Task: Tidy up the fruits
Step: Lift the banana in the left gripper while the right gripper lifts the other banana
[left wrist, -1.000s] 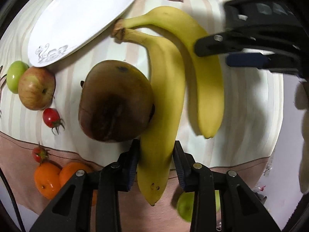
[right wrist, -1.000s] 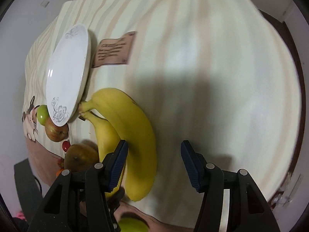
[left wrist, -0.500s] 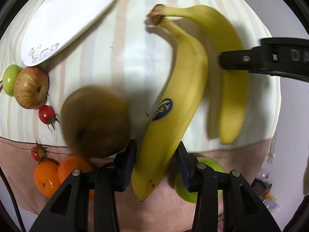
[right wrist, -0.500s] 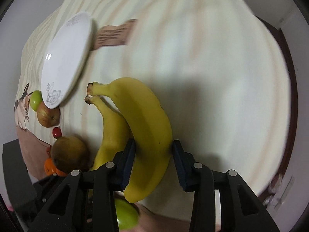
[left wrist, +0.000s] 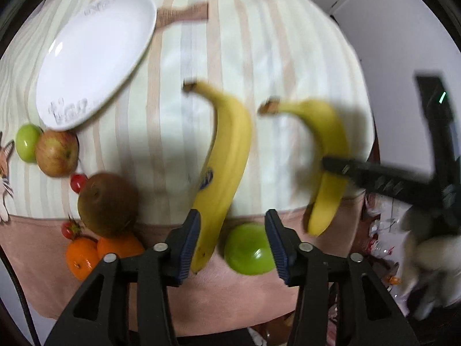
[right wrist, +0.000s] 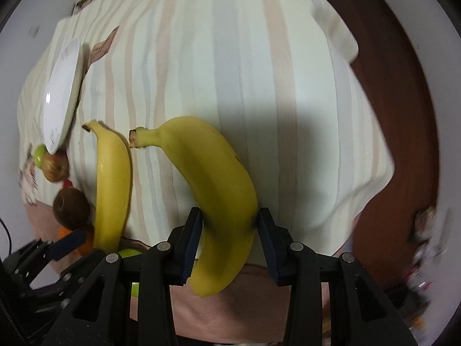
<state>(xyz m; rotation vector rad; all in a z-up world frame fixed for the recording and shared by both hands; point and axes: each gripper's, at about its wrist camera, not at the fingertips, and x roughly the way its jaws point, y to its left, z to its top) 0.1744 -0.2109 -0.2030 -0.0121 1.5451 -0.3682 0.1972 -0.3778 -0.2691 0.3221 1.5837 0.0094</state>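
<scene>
Right gripper point(right wrist: 230, 239) clamping one banana point(right wrist: 213, 178); left gripper point(left wrist: 232, 242) wide around the other banana point(left wrist: 227, 155). Could slip if swung.

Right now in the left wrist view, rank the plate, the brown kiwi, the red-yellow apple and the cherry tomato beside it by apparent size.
1. White plate, clearly largest.
2. Kiwi.
3. Red-yellow apple; the kiwi sits nearer the camera, so this order is unsure.
4. Cherry tomato, smallest.
</scene>
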